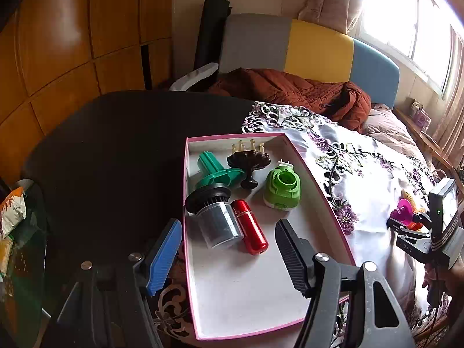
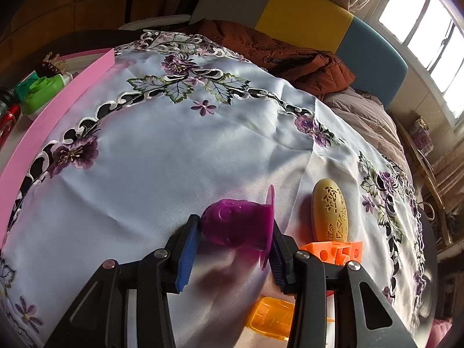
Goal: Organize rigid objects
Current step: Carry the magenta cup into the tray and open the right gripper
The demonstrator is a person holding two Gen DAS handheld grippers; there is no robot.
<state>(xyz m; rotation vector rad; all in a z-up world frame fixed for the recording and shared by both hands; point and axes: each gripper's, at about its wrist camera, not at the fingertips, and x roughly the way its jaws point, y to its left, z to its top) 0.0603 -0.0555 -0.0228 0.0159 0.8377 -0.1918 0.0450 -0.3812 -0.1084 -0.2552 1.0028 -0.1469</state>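
A pink-rimmed white box (image 1: 319,194) lies on the table and holds a red cylinder (image 1: 251,227), a grey-and-black cylinder (image 1: 216,217), a green funnel-like piece (image 1: 216,172), a dark brown piece with pegs (image 1: 248,159) and a light green plug-in device (image 1: 282,187). My left gripper (image 1: 226,256) hangs open over the box's near part, with nothing between its fingers. My right gripper (image 2: 233,249) is shut on a purple plastic piece (image 2: 237,223) just above the cloth. A yellow carved oval (image 2: 330,211), an orange block (image 2: 337,250) and an orange piece (image 2: 271,317) lie beside it.
An embroidered white cloth (image 2: 179,162) covers the right half of the dark round table (image 1: 116,145). The box's pink wall (image 2: 52,116) stands at the cloth's left edge. Behind are a brown jacket (image 1: 293,90) and a bed. Snack bags (image 1: 11,211) lie on a glass surface at far left.
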